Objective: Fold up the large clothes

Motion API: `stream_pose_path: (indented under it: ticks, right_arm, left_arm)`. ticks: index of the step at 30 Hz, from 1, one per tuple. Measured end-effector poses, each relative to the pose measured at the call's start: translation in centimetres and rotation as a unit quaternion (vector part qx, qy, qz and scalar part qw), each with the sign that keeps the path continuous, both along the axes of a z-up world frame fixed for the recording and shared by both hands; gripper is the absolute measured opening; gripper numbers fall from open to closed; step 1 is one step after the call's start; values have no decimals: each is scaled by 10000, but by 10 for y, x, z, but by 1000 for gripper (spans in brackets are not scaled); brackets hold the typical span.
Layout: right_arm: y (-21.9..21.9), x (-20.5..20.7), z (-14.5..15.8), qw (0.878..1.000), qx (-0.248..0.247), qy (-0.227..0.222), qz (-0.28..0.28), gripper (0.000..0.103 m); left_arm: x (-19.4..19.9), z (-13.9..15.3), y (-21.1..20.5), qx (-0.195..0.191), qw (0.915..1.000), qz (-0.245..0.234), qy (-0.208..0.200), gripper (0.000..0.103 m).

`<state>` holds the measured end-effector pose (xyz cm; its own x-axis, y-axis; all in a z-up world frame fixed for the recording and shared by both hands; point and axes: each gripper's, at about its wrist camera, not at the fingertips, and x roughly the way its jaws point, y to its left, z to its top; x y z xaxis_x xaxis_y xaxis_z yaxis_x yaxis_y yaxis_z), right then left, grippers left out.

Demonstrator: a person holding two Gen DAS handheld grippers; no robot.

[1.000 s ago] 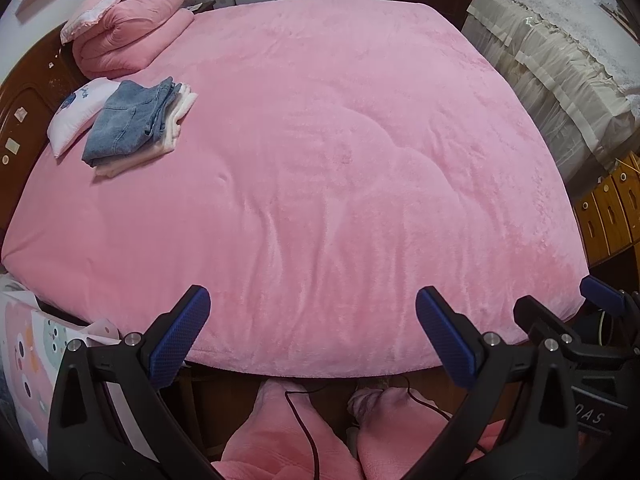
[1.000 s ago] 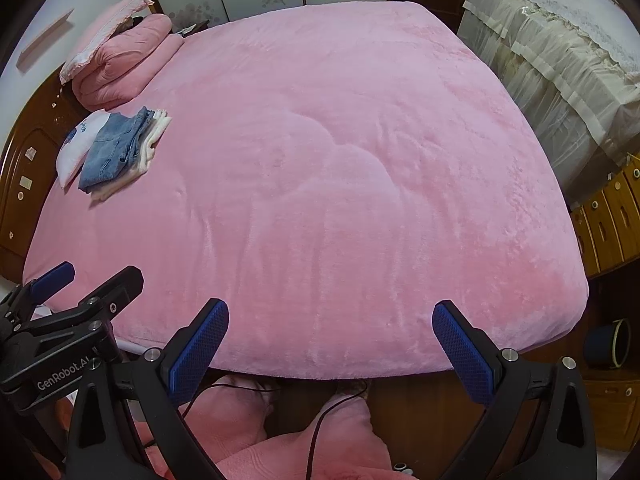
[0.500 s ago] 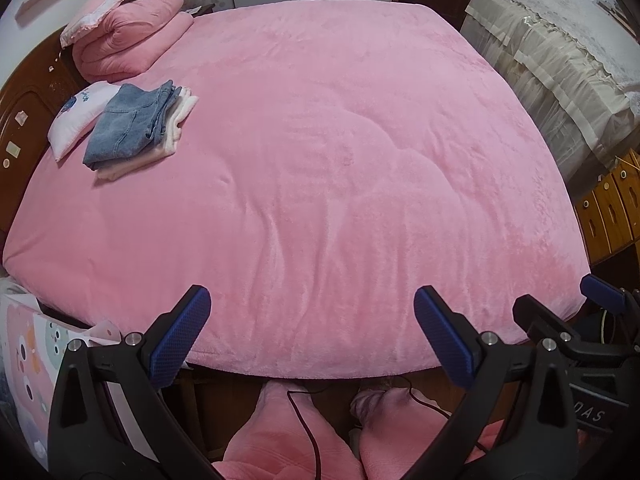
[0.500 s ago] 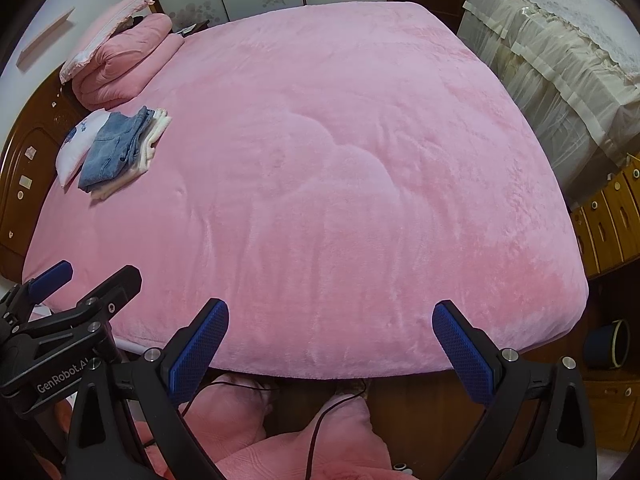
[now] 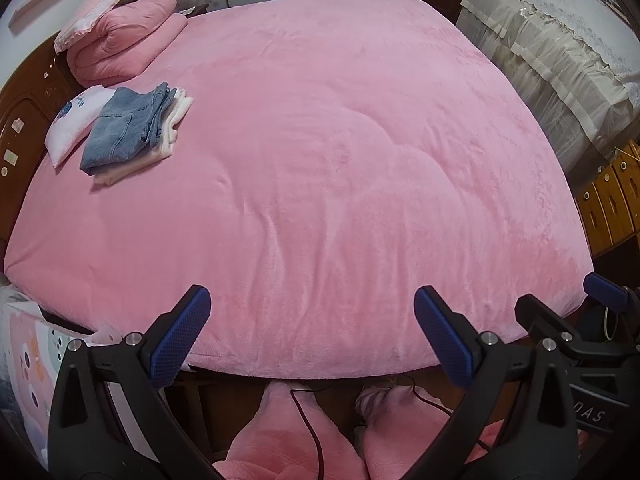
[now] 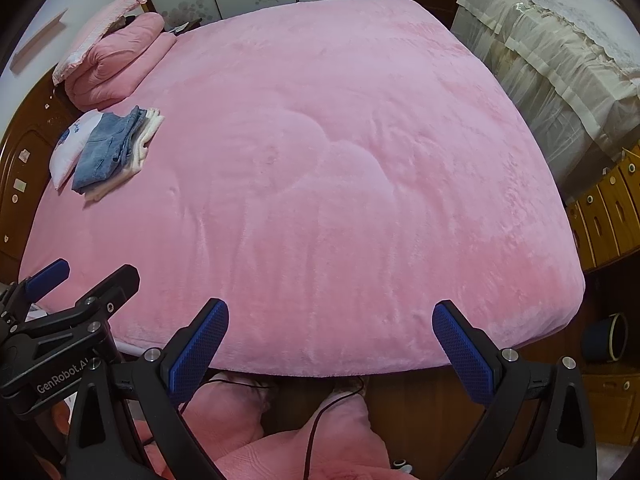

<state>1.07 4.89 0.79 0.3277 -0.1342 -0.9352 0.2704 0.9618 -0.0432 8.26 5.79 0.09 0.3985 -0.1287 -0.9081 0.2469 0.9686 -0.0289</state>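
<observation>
At the foot of the bed [image 5: 304, 208], both grippers are hanging side by side over the near edge, each with its jaws spread wide and gripping nothing. The left gripper [image 5: 312, 336] is sitting to the left of the right gripper [image 6: 330, 344], and each is showing in the corner of the other's view. The clothes are lying well apart from them, at the far left of the bed near the wooden headboard [image 5: 20, 120]: a folded pair of jeans [image 5: 124, 130] is resting on top of a cream garment [image 5: 170, 134], with a white printed piece [image 5: 76, 118] tucked just beside them and a rolled pink quilt [image 5: 120, 48] behind.

No loose garment is lying on the pink spread, so the step in hand is probably reaching for the next piece. Doing it well would mean laying that piece flat in the broad middle, pinching two matching corners with one gripper each, and keeping the cloth taut so the fold lands square.

Writing: "GenRobot.A" is reading across the left gripper's body in the right view; "DAS" is showing on the right gripper's body in the left view. The print on the white piece is too small to read.
</observation>
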Motion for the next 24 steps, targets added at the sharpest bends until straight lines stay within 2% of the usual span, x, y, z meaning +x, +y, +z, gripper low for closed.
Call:
stream_pose_path:
  ticks: [24]
  right_arm:
    - [0,1,-7,9999,23,83,-107,103]
  left_arm:
    - [-1,-2,-9,118,9999,-61,-3,100]
